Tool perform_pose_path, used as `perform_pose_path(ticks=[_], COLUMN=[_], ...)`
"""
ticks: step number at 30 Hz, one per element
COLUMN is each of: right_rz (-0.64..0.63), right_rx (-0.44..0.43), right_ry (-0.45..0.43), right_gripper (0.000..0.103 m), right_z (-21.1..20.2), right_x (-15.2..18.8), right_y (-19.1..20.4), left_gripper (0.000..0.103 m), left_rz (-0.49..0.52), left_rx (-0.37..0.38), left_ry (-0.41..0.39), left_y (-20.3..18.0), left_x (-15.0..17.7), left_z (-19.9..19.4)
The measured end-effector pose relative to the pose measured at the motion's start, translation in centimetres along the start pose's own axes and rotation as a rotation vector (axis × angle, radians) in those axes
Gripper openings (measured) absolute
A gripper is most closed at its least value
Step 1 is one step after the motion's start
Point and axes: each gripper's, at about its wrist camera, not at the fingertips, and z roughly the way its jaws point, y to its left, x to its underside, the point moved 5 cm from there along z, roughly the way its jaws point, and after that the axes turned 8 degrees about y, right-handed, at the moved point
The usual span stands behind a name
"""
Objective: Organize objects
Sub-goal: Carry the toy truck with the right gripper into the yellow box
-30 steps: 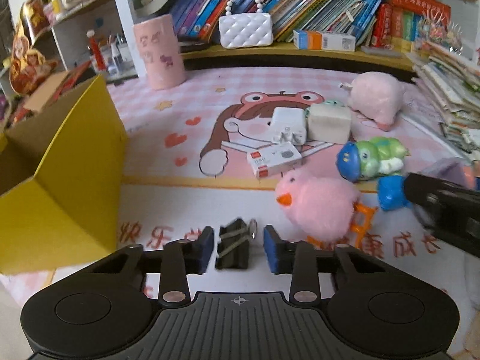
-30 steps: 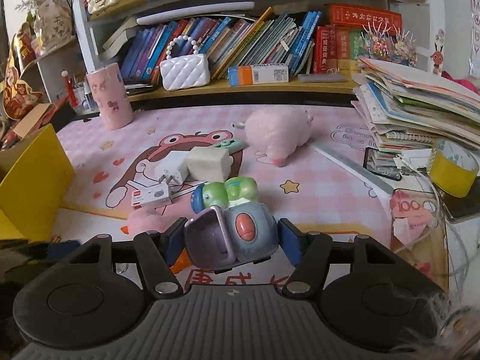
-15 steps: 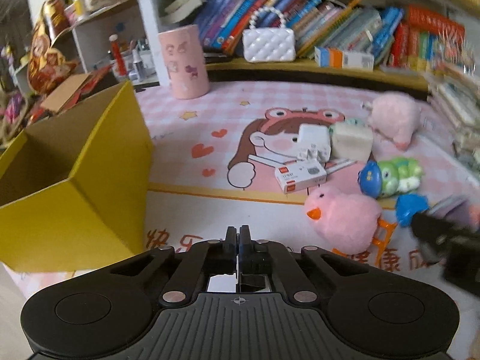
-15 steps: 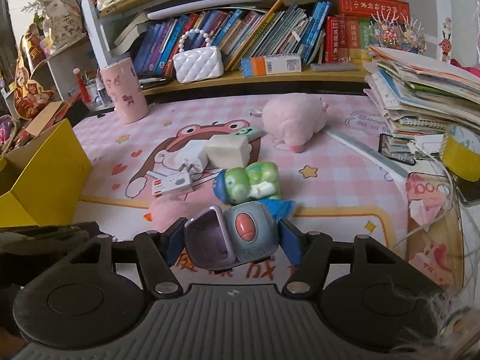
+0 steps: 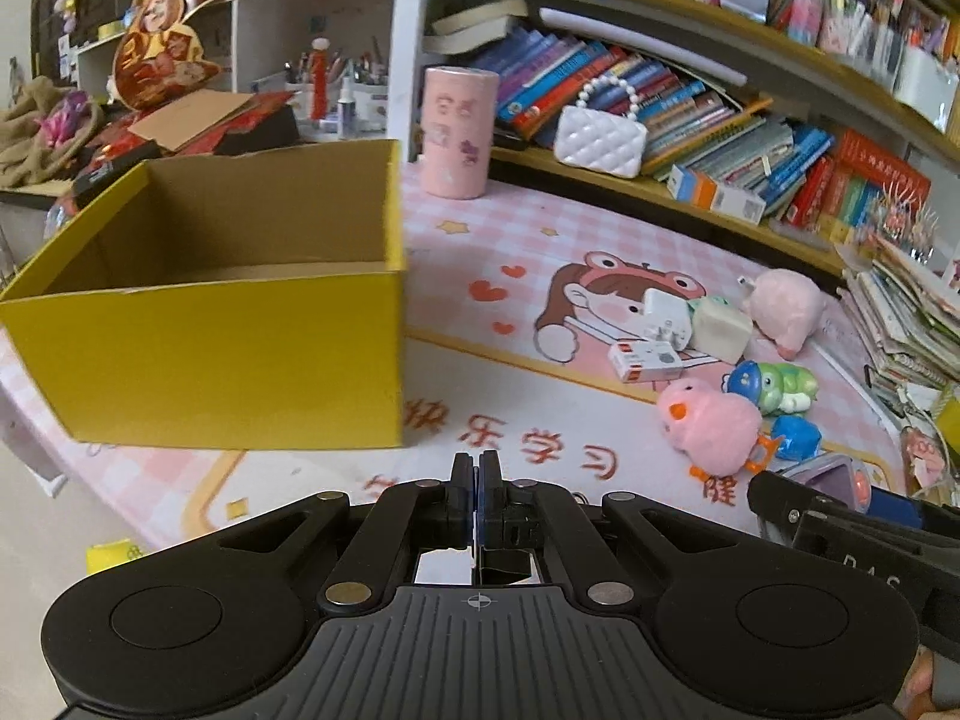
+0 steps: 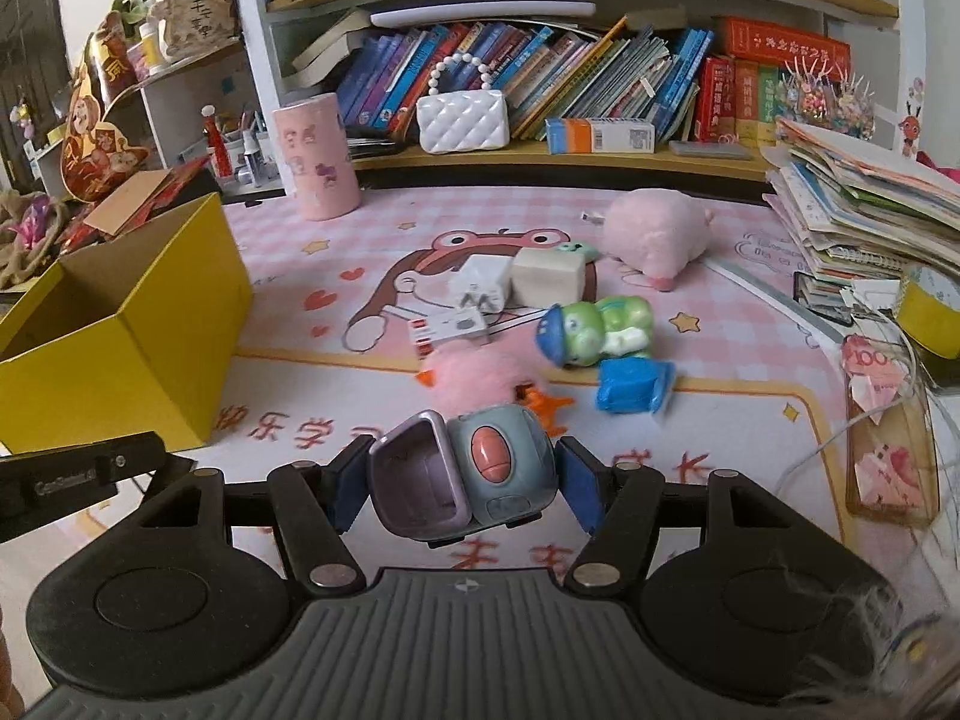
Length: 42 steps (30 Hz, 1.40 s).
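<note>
Yellow box to the left of both hand-held grippers

Yellow cardboard box (image 5: 240,276) stands open-topped on the table (image 5: 540,420), at upper left of the left hand-held gripper (image 5: 478,480), the nearer one, whose jaws are pressed together; whether they pinch anything cannot be told. The right hand-held gripper (image 6: 462,474) clamps a grey-and-purple toy (image 6: 468,474); its box (image 6: 120,336) lies far left.

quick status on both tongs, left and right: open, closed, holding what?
Left tongs: closed; a black binder clip sits pinched behind the tips.
Right tongs: closed on the grey-and-purple toy, held off the mat.
</note>
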Motion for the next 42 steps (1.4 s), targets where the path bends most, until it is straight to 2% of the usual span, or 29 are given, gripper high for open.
perform_pose_path(ticks=[6,18,23,33,42], right_rz=[-0.003,-0.100,-0.115,-0.134,-0.125], right_rx=[-0.012,-0.125,-0.140,-0.117,-0.083], right_ry=[0.011,0.046,0.037,-0.001,-0.073], right_gripper=[0.062,0.062,0.062,0.062,0.062], right_z=[-1.1,-2.8,-3.8,-5.5,-5.6], right_x=[2.1,7.2,8.5,8.6,5.8], right_y=[5.2,18.9,22.6,25.2,25.1], left_gripper=[0.000,0.000,0.000,0.000,0.000], left_rz=[0.005,-0.067,-0.070,-0.063,-0.045], left_rx=[-0.003,-0.091,-0.100,-0.062,-0.003], left_ry=[-0.016,-0.042,-0.069,-0.132,-0.181], left_y=[4.7,17.1,19.9,22.0,21.4], left_x=[1.1,4.4,5.1,4.9,2.2], left_z=[-2.6,-8.5,-10.4,-12.5,-12.7])
